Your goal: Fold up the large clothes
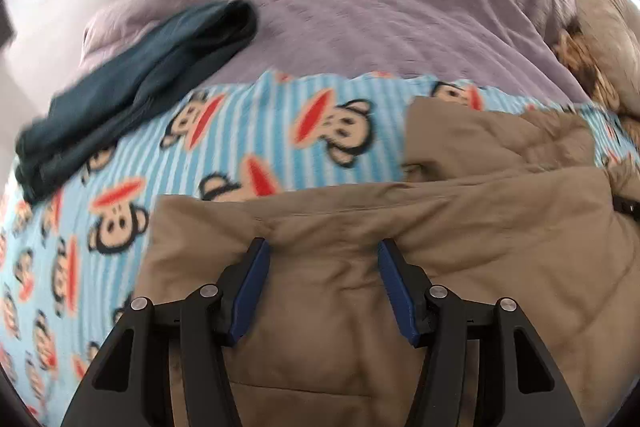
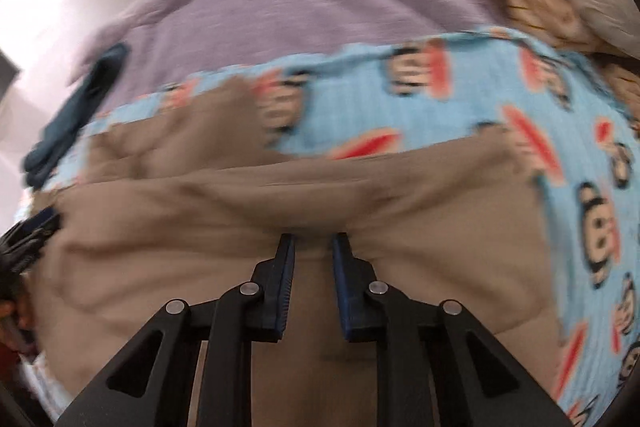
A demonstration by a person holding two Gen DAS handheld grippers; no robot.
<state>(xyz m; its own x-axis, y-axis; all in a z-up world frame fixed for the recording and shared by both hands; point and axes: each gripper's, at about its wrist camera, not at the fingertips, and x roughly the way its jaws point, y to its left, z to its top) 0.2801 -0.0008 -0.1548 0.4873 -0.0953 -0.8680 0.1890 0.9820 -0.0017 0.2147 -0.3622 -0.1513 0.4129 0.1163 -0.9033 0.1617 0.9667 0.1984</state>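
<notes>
The tan coat (image 1: pixel 460 247) is folded over once — more folds are left. Left fingers (image 1: pixel 324 247) stand apart above it; right fingers (image 2: pixel 313 241) pinch its fold.

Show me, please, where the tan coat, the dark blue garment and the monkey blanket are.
tan coat (image 1: pixel 460 227), left wrist view, upper folded layer.
dark blue garment (image 1: pixel 160 55), left wrist view, its middle.
monkey blanket (image 2: pixel 460 107), right wrist view, bare patch beyond the coat.
</notes>
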